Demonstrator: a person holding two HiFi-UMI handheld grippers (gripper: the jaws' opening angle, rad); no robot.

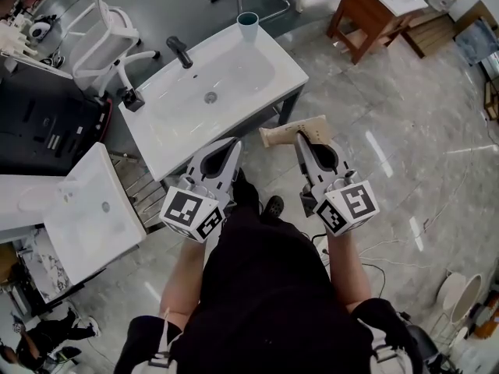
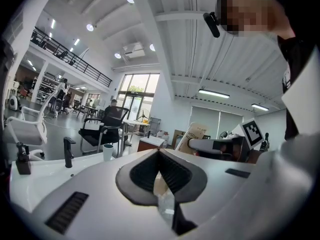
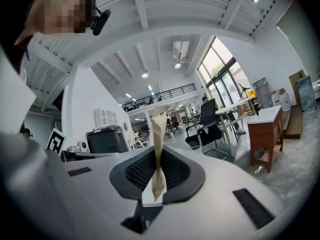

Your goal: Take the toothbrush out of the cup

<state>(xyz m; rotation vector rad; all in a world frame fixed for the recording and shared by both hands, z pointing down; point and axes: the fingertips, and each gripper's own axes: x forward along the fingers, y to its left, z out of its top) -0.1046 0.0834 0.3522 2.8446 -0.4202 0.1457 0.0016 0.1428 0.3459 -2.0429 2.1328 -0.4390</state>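
A pale blue cup stands on the far corner of the white sink counter; I see no toothbrush in it. In the left gripper view the cup is small, beyond the black tap. My right gripper is shut on a flat brown paper packet, held in the air just off the counter's near right corner. In the right gripper view the packet stands pinched between the pads. My left gripper hovers over the counter's near edge, shut with nothing held, and sees the packet to its right.
On the counter are a black tap and a dark soap dispenser. A second white basin stands at the left, a white chair behind, and a wooden cabinet at the top right. The floor is grey marble tile.
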